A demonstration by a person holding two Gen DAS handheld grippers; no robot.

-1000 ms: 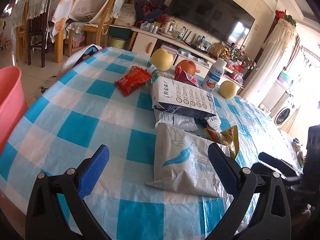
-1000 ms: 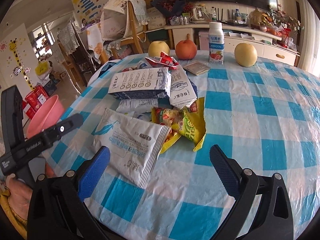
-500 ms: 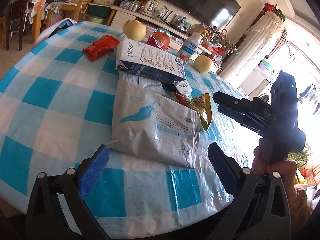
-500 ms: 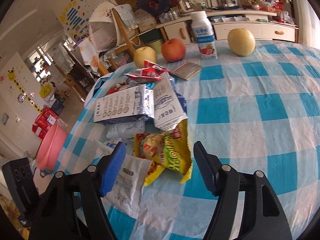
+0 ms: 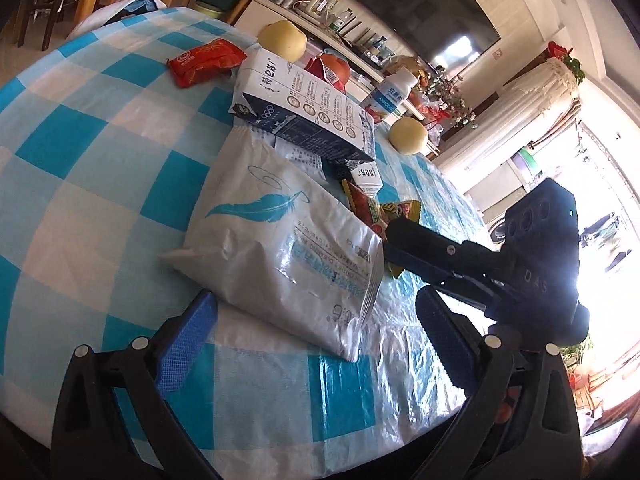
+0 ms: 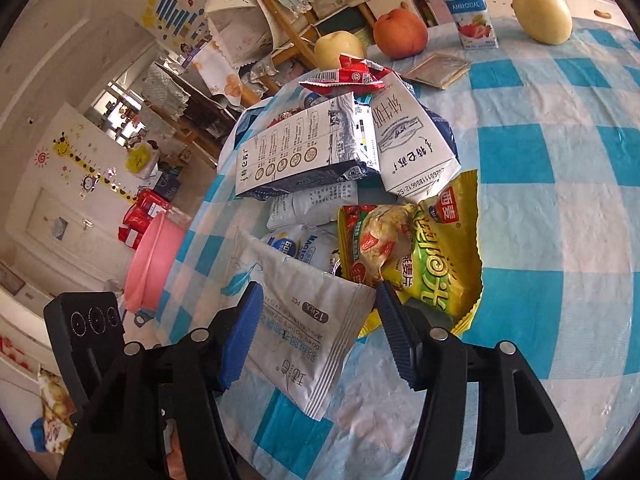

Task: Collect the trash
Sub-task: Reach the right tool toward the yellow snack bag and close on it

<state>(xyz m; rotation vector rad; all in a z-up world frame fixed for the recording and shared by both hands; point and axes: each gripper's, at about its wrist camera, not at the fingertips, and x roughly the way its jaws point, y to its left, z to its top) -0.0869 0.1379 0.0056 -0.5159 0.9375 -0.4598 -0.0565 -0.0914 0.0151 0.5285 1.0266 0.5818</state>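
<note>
A pile of trash lies on the blue-checked tablecloth (image 5: 100, 168). A white feather-print pouch (image 5: 288, 252) lies nearest; it also shows in the right wrist view (image 6: 304, 328). Behind it are a yellow-green snack wrapper (image 6: 424, 256), flattened milk cartons (image 6: 312, 148) and a red wrapper (image 5: 204, 60). My right gripper (image 6: 320, 336) is open, its jaws straddling the pouch's near corner; it shows in the left wrist view (image 5: 404, 248) touching the pouch's right edge. My left gripper (image 5: 316, 348) is open and empty, just short of the pouch's near end.
A pink basin (image 6: 154, 256) stands on the floor left of the table. Two yellow pears (image 6: 542, 8), a red apple (image 6: 400, 32) and a yoghurt bottle (image 6: 470, 4) stand at the table's far side. A wooden chair and a TV cabinet lie beyond.
Both grippers have moved forward to the white pouch. The right jaws have narrowed and now straddle its corner. The left gripper has come closer to its near end.
</note>
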